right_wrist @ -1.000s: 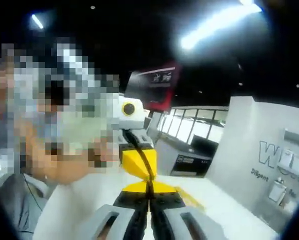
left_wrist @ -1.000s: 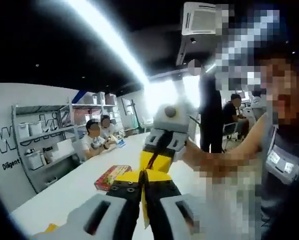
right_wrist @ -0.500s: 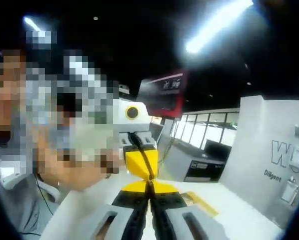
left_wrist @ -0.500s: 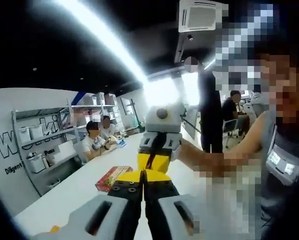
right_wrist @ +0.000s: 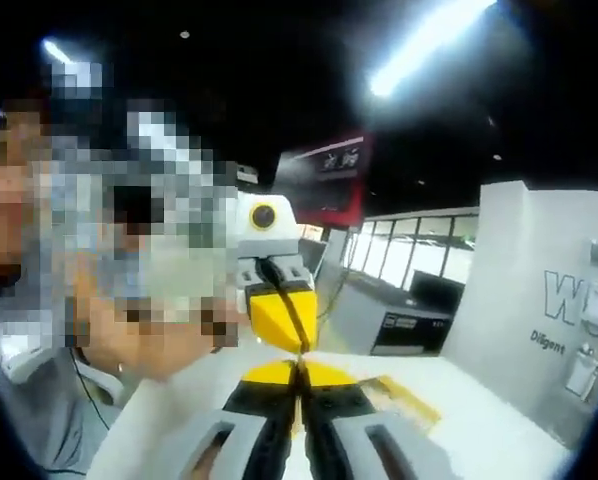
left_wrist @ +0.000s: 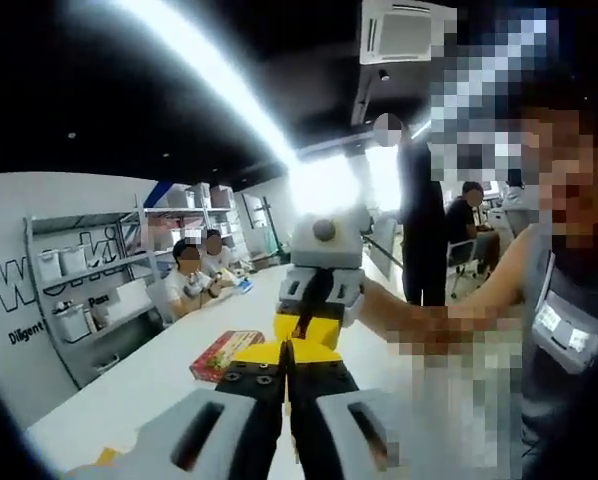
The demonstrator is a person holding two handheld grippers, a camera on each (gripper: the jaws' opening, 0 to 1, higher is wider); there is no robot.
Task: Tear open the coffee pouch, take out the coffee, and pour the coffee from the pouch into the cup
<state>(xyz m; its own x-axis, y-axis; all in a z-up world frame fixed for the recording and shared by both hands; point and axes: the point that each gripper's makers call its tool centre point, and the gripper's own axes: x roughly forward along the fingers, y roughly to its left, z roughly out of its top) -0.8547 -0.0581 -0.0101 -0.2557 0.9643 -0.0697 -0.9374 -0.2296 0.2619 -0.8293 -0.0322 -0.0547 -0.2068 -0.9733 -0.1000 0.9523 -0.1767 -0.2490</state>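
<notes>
Tongs of left gripper (left_wrist: 287, 352) clamped on one end of yellow coffee pouch (left_wrist: 306, 332); right gripper (left_wrist: 319, 290) faces it, jaws pinched on pouch's other end. Right gripper view: own tongs (right_wrist: 299, 367) closed on yellow pouch, left gripper (right_wrist: 276, 282) opposite, gripping far end. Pouch held in air between both, above white tabletop (left_wrist: 149, 375). Red-green box (left_wrist: 224, 353) lies on tabletop. Beyond: seated people (left_wrist: 197, 270) at tabletop's far end, shelving (left_wrist: 79, 290) along wall.
</notes>
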